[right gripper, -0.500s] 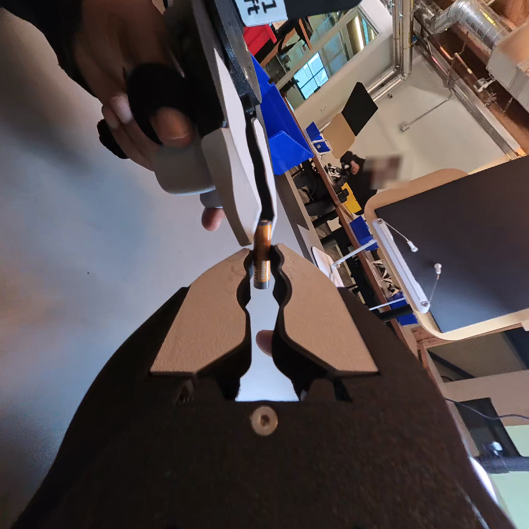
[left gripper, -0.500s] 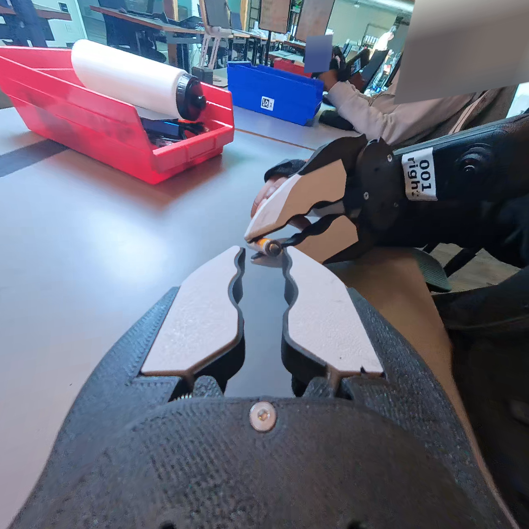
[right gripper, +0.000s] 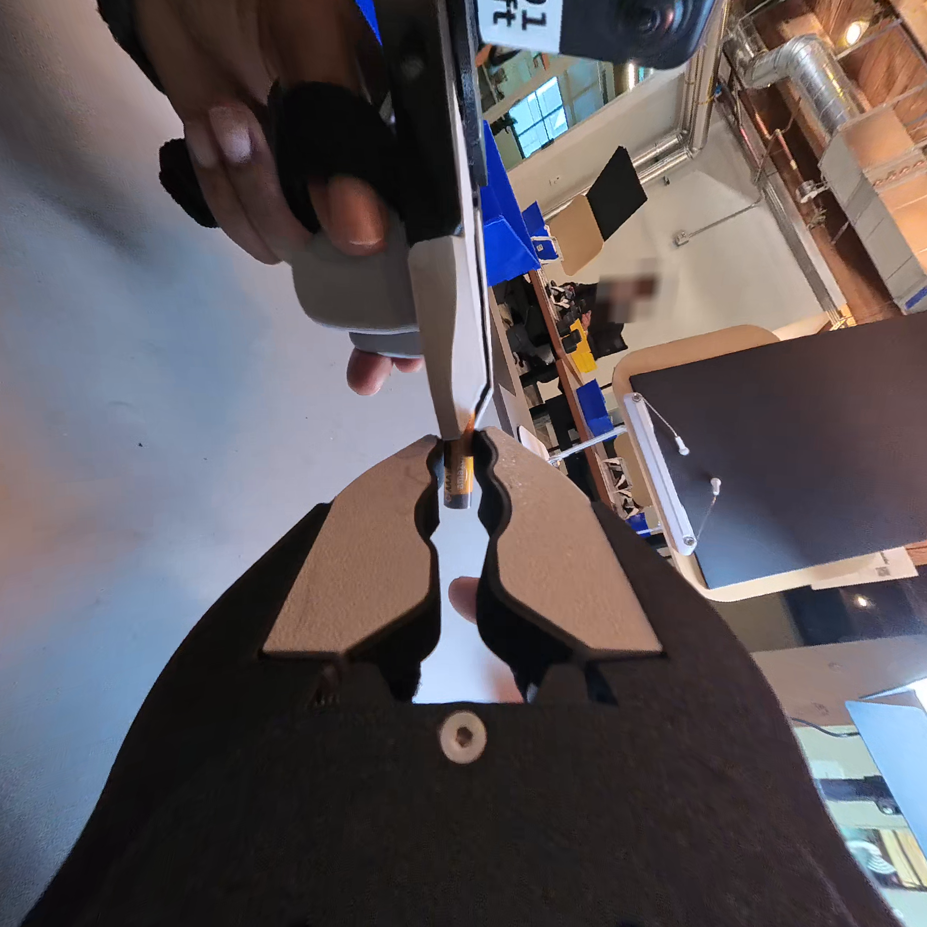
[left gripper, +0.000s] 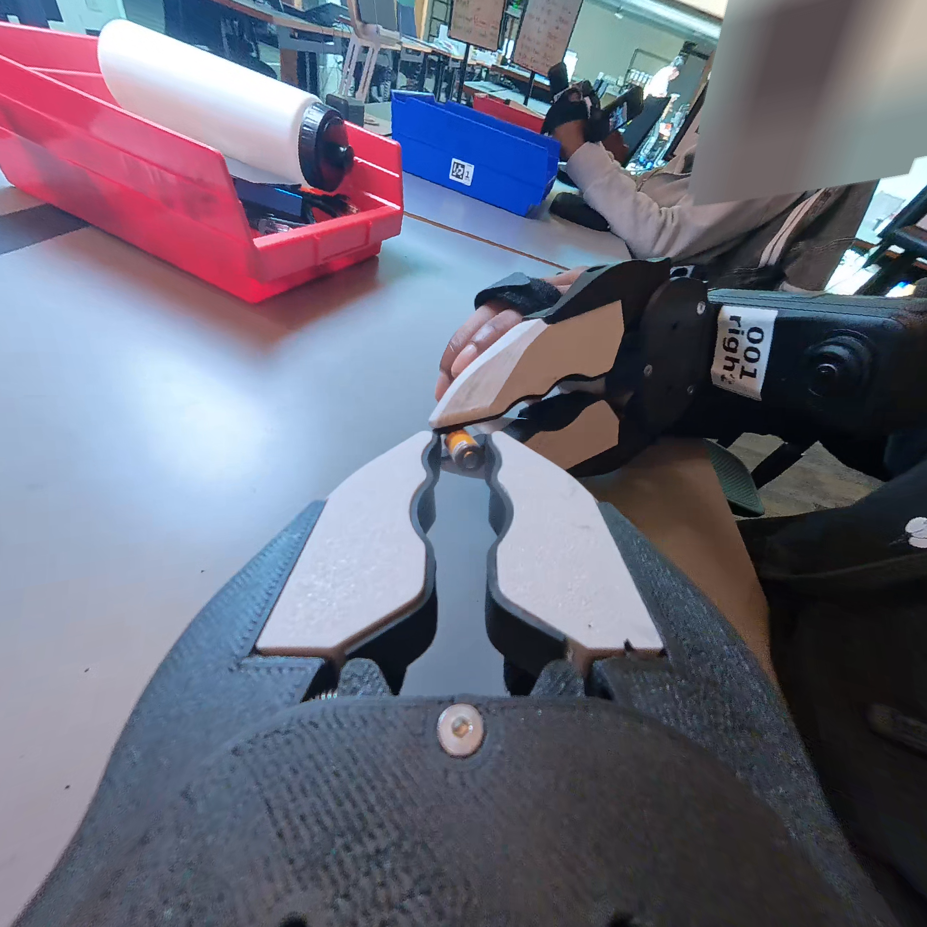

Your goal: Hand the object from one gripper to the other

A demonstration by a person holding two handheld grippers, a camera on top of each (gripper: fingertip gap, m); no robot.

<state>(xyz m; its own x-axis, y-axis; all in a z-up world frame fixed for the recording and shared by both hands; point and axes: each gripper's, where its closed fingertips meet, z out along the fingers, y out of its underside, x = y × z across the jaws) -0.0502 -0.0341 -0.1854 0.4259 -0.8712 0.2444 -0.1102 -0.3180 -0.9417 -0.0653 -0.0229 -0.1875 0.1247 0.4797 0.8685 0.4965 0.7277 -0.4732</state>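
1. Battery (left gripper: pixel 461 446), orange and black, sits at the meeting point of both grippers, above the table (left gripper: pixel 150 401), off its surface.
2. Left gripper (left gripper: pixel 462 441): tips close in on the battery from either side and look to touch it; whether they bear load, cannot tell.
3. Right gripper (right gripper: pixel 457 444): jaws pinch the battery near their tips; the black end points back toward 6 o'clock in the right wrist view.
4. Long axis: runs along the right fingers and across the left pair, end-on to the left camera.
5. Right gripper enters the left view from 3 o'clock; neither is nearer, both are on it.
6. Judgement: one side must let go next.
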